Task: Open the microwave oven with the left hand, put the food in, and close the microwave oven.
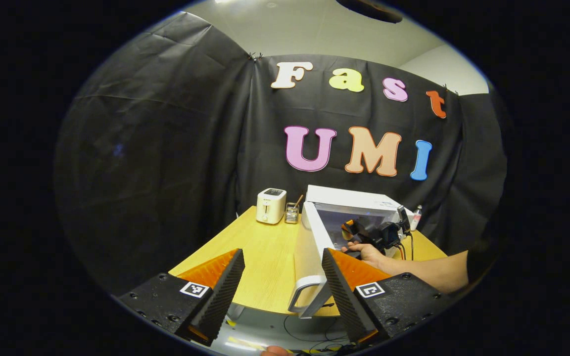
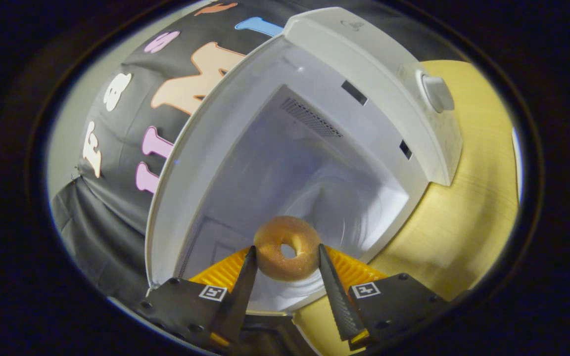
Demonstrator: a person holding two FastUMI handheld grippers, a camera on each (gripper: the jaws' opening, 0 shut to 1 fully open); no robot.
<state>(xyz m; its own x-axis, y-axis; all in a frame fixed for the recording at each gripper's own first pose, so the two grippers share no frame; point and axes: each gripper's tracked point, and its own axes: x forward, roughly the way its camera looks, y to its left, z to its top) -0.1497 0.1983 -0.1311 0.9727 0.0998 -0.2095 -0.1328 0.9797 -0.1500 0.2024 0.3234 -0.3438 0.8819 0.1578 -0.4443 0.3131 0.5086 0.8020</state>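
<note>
Food: a golden-brown ring-shaped doughnut (image 2: 287, 248) sat clamped between the fingers of the right hand-held gripper (image 2: 287, 274), at the mouth of the oven cavity, not yet set down inside.
Oven: the white box-shaped microwave oven (image 2: 364, 74) stood on the pale wooden bench (image 2: 463, 222) with its cavity exposed; its white handled door (image 1: 309, 257) was swung wide toward the bench's near edge, judged so that the food could pass in freely.
Right hand-held gripper: fingers closed partway onto the doughnut's two sides, gripping it edge-on; in the left gripper view this gripper (image 1: 352, 231) and the hand (image 1: 369, 253) holding it reached into the oven's opening.
Left hand-held gripper (image 1: 282, 277): fingers wide apart, holding nothing, hanging near the door's handle, likely waiting to push the door closed.
Background: a small white toaster (image 1: 271, 205) stood at the bench's far side, well apart from the oven.
</note>
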